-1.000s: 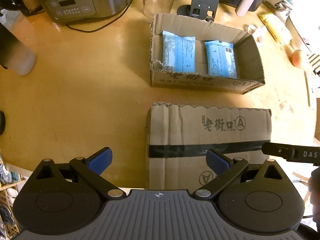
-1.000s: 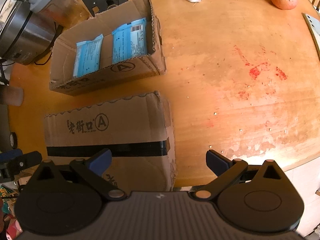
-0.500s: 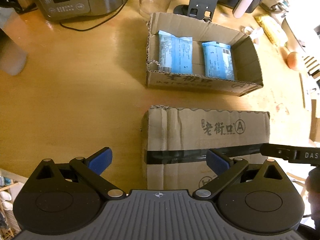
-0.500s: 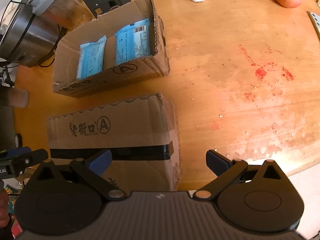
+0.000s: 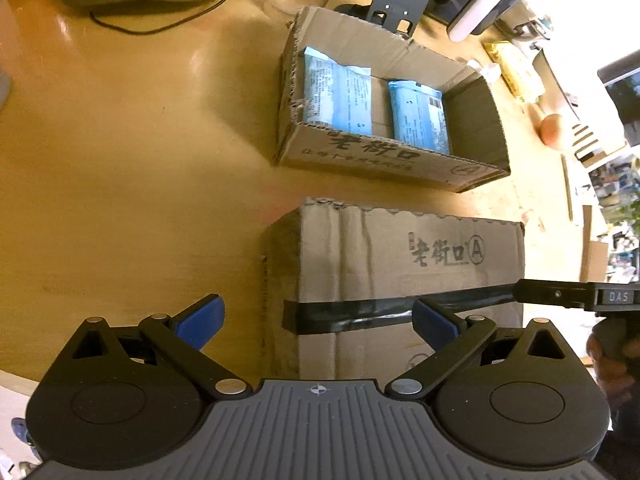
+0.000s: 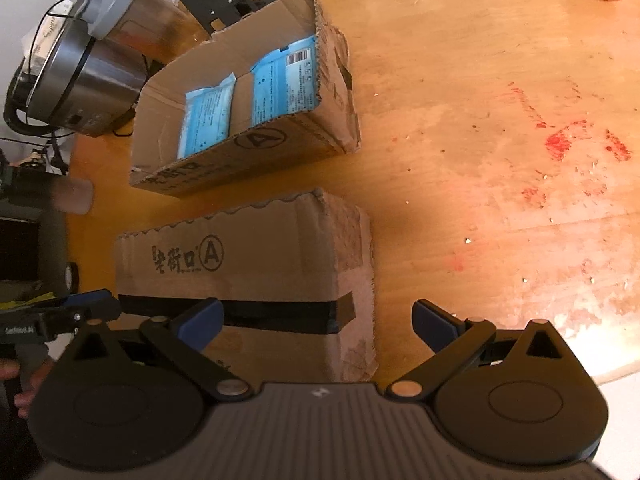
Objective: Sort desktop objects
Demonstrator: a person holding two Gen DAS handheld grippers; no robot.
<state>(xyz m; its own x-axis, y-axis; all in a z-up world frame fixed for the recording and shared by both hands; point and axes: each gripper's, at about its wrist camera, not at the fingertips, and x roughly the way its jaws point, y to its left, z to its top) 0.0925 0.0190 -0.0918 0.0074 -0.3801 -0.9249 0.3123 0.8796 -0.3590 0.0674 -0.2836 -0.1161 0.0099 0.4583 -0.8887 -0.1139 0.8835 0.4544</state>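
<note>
Both grippers hover with jaws spread wide and holding nothing above a closed, black-taped cardboard box (image 5: 392,276) on the wooden table (image 5: 120,168): left gripper (image 5: 316,318), right gripper (image 6: 316,316). At twelve o'clock beyond it, an open box (image 5: 384,160) holds two blue packets (image 5: 338,96).

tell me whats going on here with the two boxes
A person holds a gripper in each hand over a wooden table. Both the left gripper and the right gripper are open and empty, hovering at the near end of a closed cardboard box sealed with black tape. Behind it sits an open cardboard box with two blue packets lying flat inside. Nothing is gripped at this moment.
</note>
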